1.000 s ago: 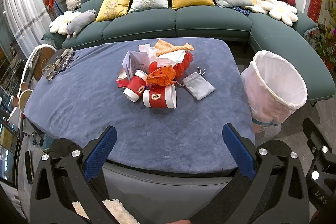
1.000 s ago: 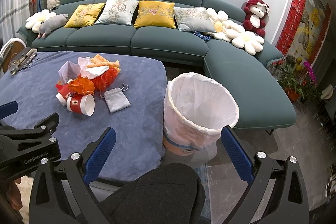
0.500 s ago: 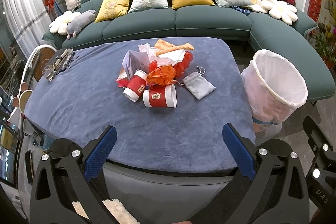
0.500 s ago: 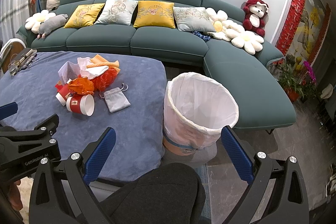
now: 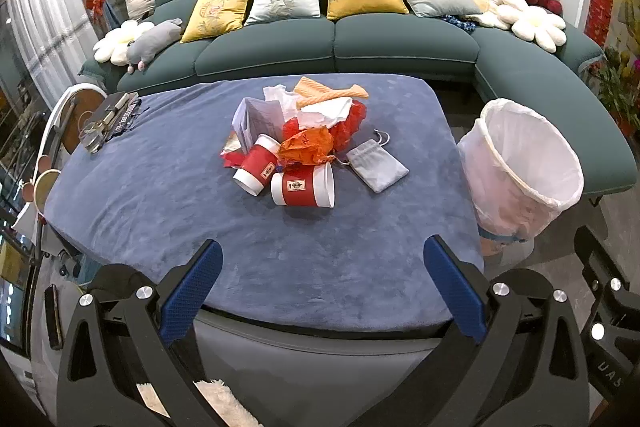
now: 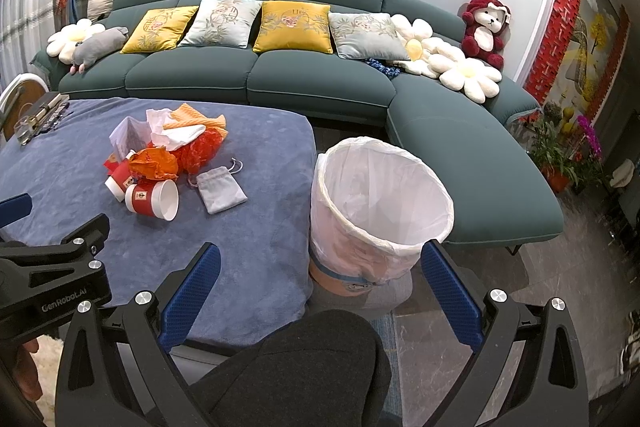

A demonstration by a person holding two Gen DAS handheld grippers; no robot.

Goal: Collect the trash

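Observation:
A pile of trash lies mid-table on the blue cloth: two red paper cups on their sides, orange crumpled wrapper, red mesh, white tissue, orange cloth, folded paper and a grey drawstring pouch. The pile also shows in the right wrist view. A bin with a white liner stands on the floor right of the table. My left gripper is open and empty above the table's near edge. My right gripper is open and empty, near the bin.
A teal sofa with cushions and plush toys curves behind and right of the table. Books and keys lie at the table's far left corner. A chair stands left. My knee is below the right gripper.

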